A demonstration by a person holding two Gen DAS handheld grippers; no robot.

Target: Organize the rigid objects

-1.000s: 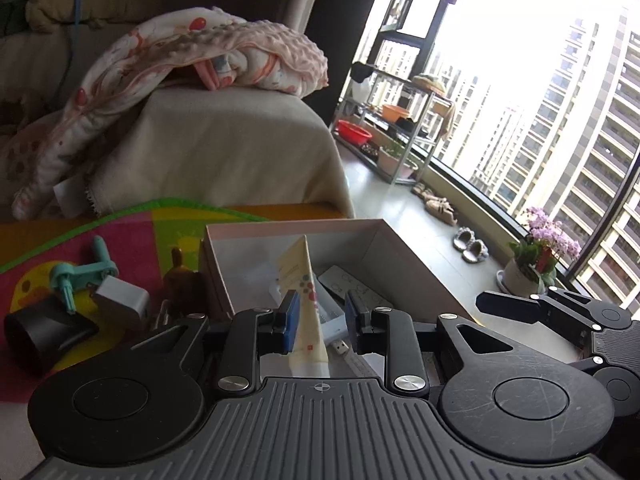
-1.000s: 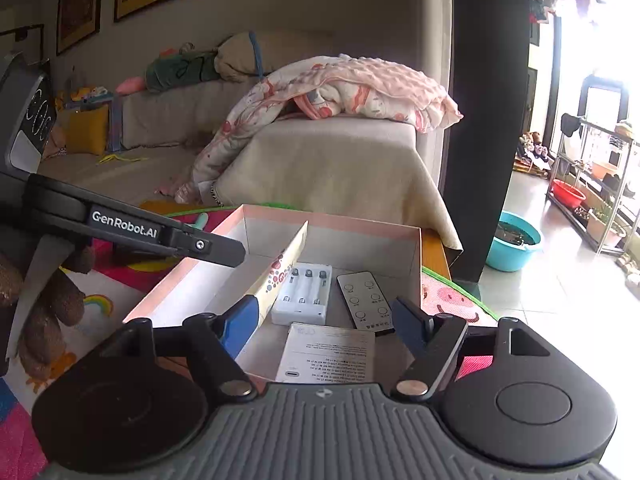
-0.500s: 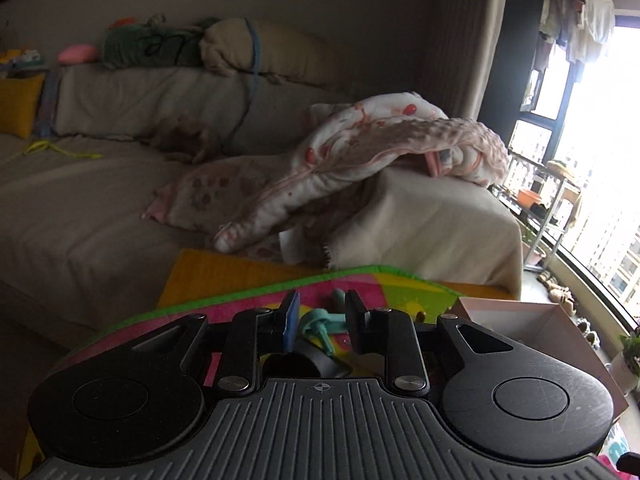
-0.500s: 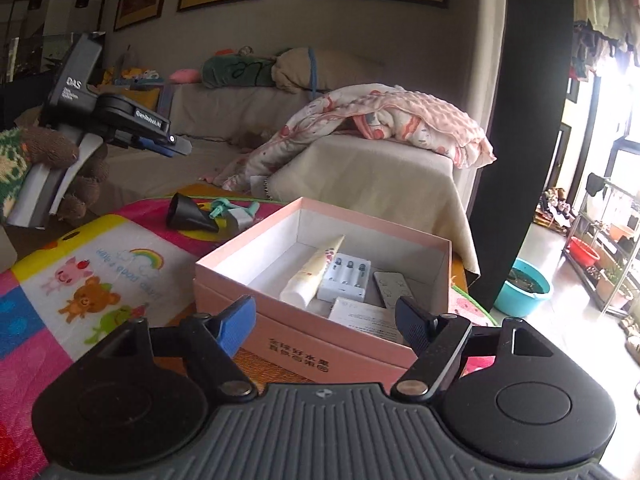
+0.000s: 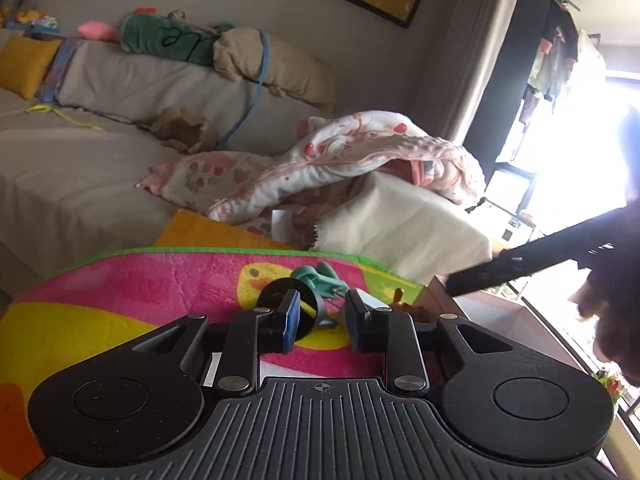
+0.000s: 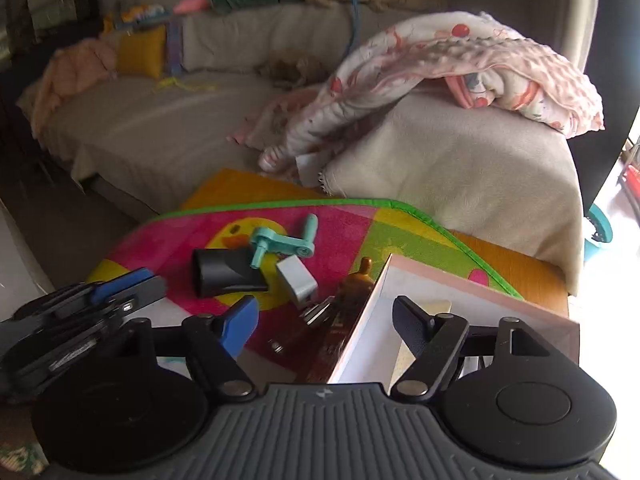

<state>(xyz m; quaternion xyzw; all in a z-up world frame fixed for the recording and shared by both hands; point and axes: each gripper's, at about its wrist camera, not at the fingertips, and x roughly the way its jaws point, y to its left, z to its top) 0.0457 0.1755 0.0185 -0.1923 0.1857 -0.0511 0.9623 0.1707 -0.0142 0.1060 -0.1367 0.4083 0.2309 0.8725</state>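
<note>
Left gripper (image 5: pixel 320 330) empty, jaws apart, aimed at the black nozzle (image 5: pixel 289 309) lying on the play mat (image 5: pixel 160 288), straight ahead and just beyond the fingertips. Right-wrist view shows the nozzle (image 6: pixel 226 273) on its side, long axis running left-right, wide mouth to the left. Teal crank (image 6: pixel 282 243) touches its far side, grey block (image 6: pixel 297 279) just right of it. Right gripper (image 6: pixel 325 322) also spread wide, empty, straddling the near-left wall of the pink box (image 6: pixel 480 300). Left gripper looks nearer the nozzle; likely next pick, then into the box on the right.
</note>
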